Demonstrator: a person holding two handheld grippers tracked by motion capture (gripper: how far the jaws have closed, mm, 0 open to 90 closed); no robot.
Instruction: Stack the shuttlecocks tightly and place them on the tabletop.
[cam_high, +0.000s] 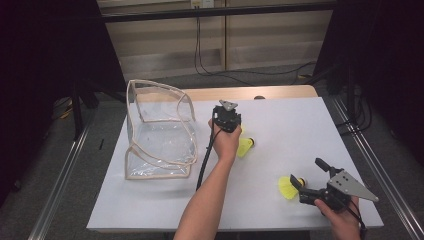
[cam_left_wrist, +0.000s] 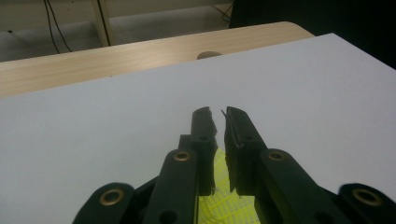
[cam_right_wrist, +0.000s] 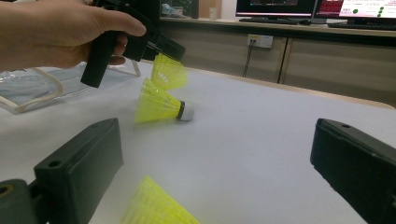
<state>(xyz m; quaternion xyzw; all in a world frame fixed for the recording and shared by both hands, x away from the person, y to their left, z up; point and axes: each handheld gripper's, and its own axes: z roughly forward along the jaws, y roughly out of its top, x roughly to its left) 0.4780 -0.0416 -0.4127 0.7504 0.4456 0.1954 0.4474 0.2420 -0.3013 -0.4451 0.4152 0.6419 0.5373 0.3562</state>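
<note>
1. Nearest the person, the right hand-held gripper rests low at the front right of the white table, jaws spread wide, with one yellow shuttlecock lying just beside its tips; the right gripper view shows that shuttlecock's skirt between the two parted jaws, untouched.
2. Farther in, near the table's middle, a second shuttlecock lies on its side, white cork pointing right.
3. Just above it, the left hand-held gripper is held over the table in the left hand, jaws nearly pressed together and pinching the skirt of a third shuttlecock, lifted clear of the surface.
4. That makes three shuttlecocks: two lying, one held.
5. From above, the held one is mostly hidden behind the hand; the right gripper view shows it plainly, hanging over the lying shuttlecock, and the left gripper view shows yellow mesh between its own jaws.
6. Farthest left stands one clear plastic bag with cream trim, open.
</note>
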